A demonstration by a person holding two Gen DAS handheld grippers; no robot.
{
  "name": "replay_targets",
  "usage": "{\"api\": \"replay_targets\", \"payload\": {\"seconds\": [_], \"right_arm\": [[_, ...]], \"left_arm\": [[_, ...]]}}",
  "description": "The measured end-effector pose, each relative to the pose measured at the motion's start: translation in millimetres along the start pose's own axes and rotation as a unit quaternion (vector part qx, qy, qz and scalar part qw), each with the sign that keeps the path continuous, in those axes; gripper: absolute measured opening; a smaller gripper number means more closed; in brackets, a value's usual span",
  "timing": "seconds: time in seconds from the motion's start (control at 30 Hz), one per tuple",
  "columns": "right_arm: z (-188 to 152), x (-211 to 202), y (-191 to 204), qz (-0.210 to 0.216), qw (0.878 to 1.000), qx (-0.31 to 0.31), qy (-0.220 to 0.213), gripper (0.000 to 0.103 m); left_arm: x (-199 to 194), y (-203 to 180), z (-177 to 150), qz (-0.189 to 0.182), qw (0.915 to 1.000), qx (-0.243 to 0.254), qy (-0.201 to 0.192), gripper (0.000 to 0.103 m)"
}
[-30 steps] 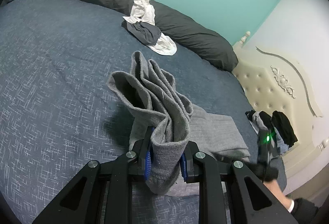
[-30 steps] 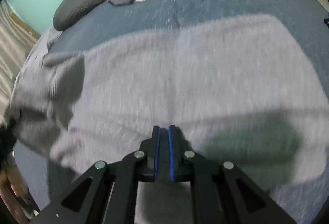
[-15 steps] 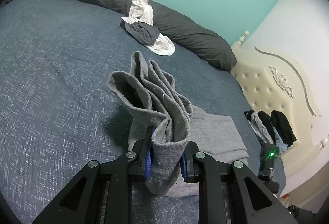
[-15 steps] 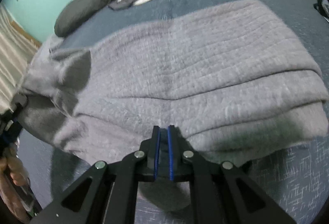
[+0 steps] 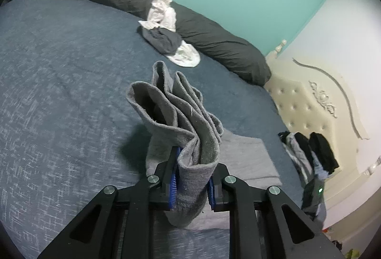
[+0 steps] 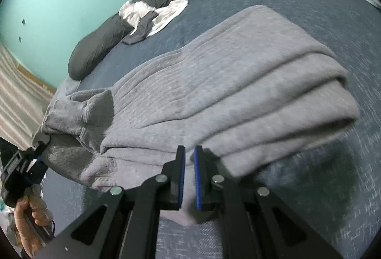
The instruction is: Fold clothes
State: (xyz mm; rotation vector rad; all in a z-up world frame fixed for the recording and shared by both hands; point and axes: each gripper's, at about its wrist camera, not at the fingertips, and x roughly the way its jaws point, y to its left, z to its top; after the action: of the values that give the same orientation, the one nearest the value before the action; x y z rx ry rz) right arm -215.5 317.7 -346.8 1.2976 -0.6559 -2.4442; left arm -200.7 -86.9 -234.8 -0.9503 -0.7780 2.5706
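Between the blue pads of the left gripper point(image 5: 191, 178) sits a bunched end of the grey garment point(image 6: 226, 102), clamped firmly, its pleated layers fanning up and away from the jaws; the right gripper point(image 6: 188, 175) stands with its jaws a narrow slit apart and nothing between them, its tips just at the garment's near edge. Outward from there, the garment lies on the blue bedspread point(image 5: 59, 92) in several stacked layers, its long axis running from the left gripper's held end across to a rounded fold on the right; the right gripper is the nearer one to that long free edge, while the left holds the far short end, so any further fold would, I judge, turn on that held end coming over along the length. Whether more folds are due or the stack is about to be let go, the pictures leave open. Only the right wrist view shows the garment's full spread, the layers, and the hand point(image 6: 28, 213) on the left gripper's handle; only the left wrist view shows the grip itself, the dark bolster point(image 5: 214, 37) with the loose white and dark clothes point(image 5: 166, 37) against it, and a small dark pile point(image 5: 309, 151) by the headboard point(image 5: 309, 104).
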Motion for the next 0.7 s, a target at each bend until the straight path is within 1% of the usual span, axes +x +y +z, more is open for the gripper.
{"api": "replay_targets", "payload": {"seconds": [0.2,0.37,0.4,0.43,0.47,0.5,0.6,0.7], "right_arm": [[-4.5,-17.9,-21.6,0.033,0.999,0.028,-0.024,0.005],[-0.9,-43.9,-43.6,0.052,0.996,0.047,-0.054,0.006],[1.1,-46.5,-47.7,0.062,0.995,0.052,-0.058,0.006],[3.1,-48.9,-51.7,0.073,0.994,0.058,-0.062,0.01],[6.2,-50.4,-56.5,0.086,0.992,0.065,-0.067,0.011],[9.5,-53.1,-60.7,0.09,0.991,0.067,-0.075,0.011],[18.8,-57.9,-69.2,0.1,0.989,0.07,-0.087,0.011],[30.8,-53.7,-71.3,0.127,0.985,0.086,-0.078,0.012]], "left_arm": [[28.5,-78.7,15.0,-0.032,0.9983,0.047,0.012,0.019],[54.4,-148.0,27.8,-0.058,0.994,0.09,0.023,0.017],[62.4,-163.4,27.5,-0.062,0.9928,0.099,0.028,0.017],[72.9,-177.3,24.6,-0.06,0.9918,0.107,0.036,0.017],[83.3,-188.8,21.6,-0.054,0.991,0.114,0.044,0.016],[91.3,-196.3,18.6,-0.049,0.9903,0.119,0.052,0.016],[102.8,-196.0,6.8,-0.021,0.9893,0.129,0.066,0.016],[107.0,-186.9,-2.1,0.008,0.9889,0.131,0.071,0.016]]}}
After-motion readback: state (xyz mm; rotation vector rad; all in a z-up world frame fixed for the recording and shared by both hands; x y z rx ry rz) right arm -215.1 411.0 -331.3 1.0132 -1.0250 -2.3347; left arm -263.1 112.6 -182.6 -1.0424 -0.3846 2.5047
